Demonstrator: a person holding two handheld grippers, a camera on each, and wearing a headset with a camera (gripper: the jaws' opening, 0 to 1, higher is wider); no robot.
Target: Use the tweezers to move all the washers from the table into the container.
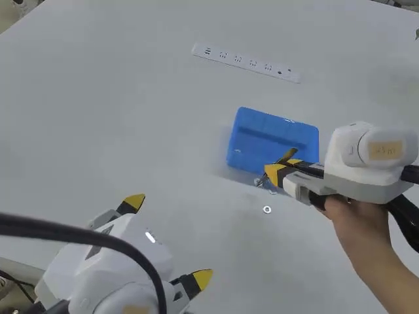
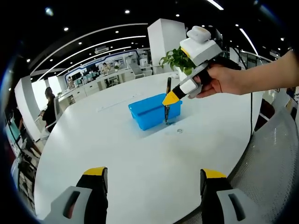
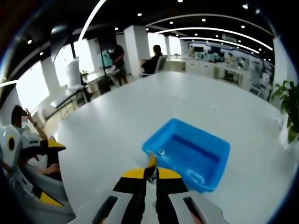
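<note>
The blue container (image 1: pixel 272 139) stands mid-table. My right gripper (image 1: pixel 278 171) is shut on the tweezers (image 1: pixel 287 157), which point down at the table just in front of the container's near wall. One washer (image 1: pixel 266 209) lies on the table a little nearer than the tweezer tips. In the right gripper view the tweezers (image 3: pixel 151 161) rise between the shut jaws toward the container (image 3: pixel 189 156), and a small ring (image 3: pixel 161 152) shows at its near corner. My left gripper (image 1: pixel 168 241) hangs open and empty at the near left. The left gripper view shows the tweezers (image 2: pixel 167 100) upright over the washer (image 2: pixel 179 131).
A white power strip (image 1: pixel 247 62) lies on the table beyond the container. A potted plant (image 2: pixel 180 58) stands at the table's far edge. Several people sit or stand at desks in the background. A black cable (image 1: pixel 98 239) crosses over the left gripper.
</note>
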